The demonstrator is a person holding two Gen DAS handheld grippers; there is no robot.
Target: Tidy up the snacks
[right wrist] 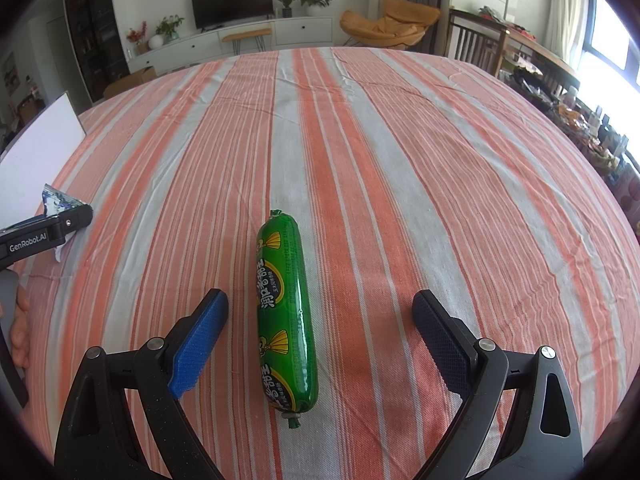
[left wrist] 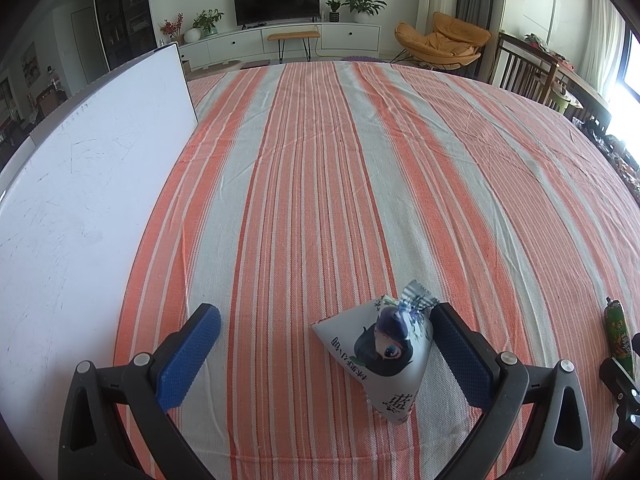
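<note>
A pyramid-shaped white snack pouch point(left wrist: 382, 354) with a cartoon face sits on the striped cloth, between the fingers of my left gripper point(left wrist: 324, 334), close to the right finger. That gripper is open and nothing is held. A green sausage stick point(right wrist: 285, 312) lies lengthwise on the cloth between the spread fingers of my right gripper point(right wrist: 320, 320), nearer the left finger; this gripper is open too. The sausage point(left wrist: 619, 336) also shows at the right edge of the left wrist view. The pouch's crimped top point(right wrist: 58, 200) peeks over the left gripper's body in the right wrist view.
A white board point(left wrist: 88, 184) lies flat at the table's left. The orange-and-grey striped tablecloth point(left wrist: 340, 168) covers the table. A person's hand point(right wrist: 20, 332) is at the left edge. Chairs, a cluttered side table and a TV unit stand beyond the far edge.
</note>
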